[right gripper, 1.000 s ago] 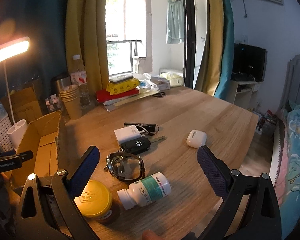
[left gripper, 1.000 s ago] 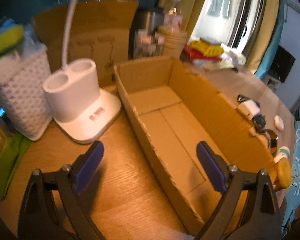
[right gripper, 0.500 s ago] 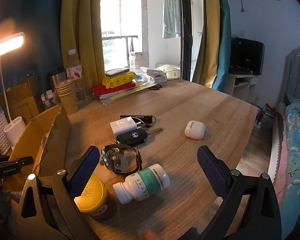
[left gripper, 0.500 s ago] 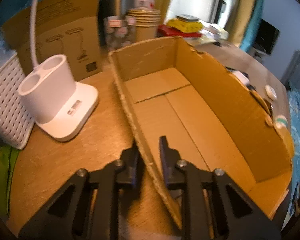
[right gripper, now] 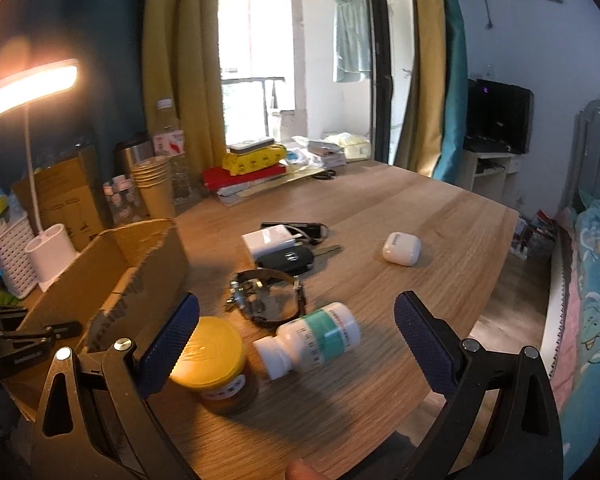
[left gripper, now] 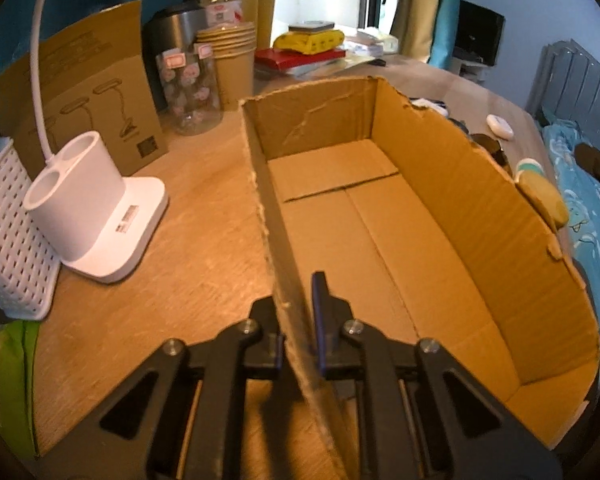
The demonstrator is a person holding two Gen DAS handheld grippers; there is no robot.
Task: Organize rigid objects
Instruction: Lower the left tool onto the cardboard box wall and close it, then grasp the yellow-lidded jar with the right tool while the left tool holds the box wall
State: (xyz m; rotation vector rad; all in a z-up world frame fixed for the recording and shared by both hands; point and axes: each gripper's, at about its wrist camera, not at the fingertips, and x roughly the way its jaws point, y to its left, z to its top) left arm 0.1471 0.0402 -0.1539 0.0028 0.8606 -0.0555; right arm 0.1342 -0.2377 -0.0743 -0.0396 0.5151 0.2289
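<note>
The left gripper (left gripper: 298, 320) pinches the near wall of the empty, light, bendy cardboard box (left gripper: 380, 216), while the right gripper (right gripper: 296, 336) hangs wide open over the smooth, hard pill bottle (right gripper: 312, 340), best grabbed across its middle.

Box (left gripper: 440, 216) interior bare, open from above; its left wall is pinched in the left gripper (left gripper: 298, 320), so no way through at 6 o'clock; lamp base (left gripper: 100, 216) and white basket (left gripper: 8, 240) crowd 9 o'clock; right gripper (right gripper: 296, 336) spread wide, jar (right gripper: 212, 364) and bottle (right gripper: 312, 340) ahead of its jaws; watch (right gripper: 268, 296) and key (right gripper: 288, 258) block 12; bare tabletop (right gripper: 440, 280) at 2 o'clock past the white case (right gripper: 401, 248).
</note>
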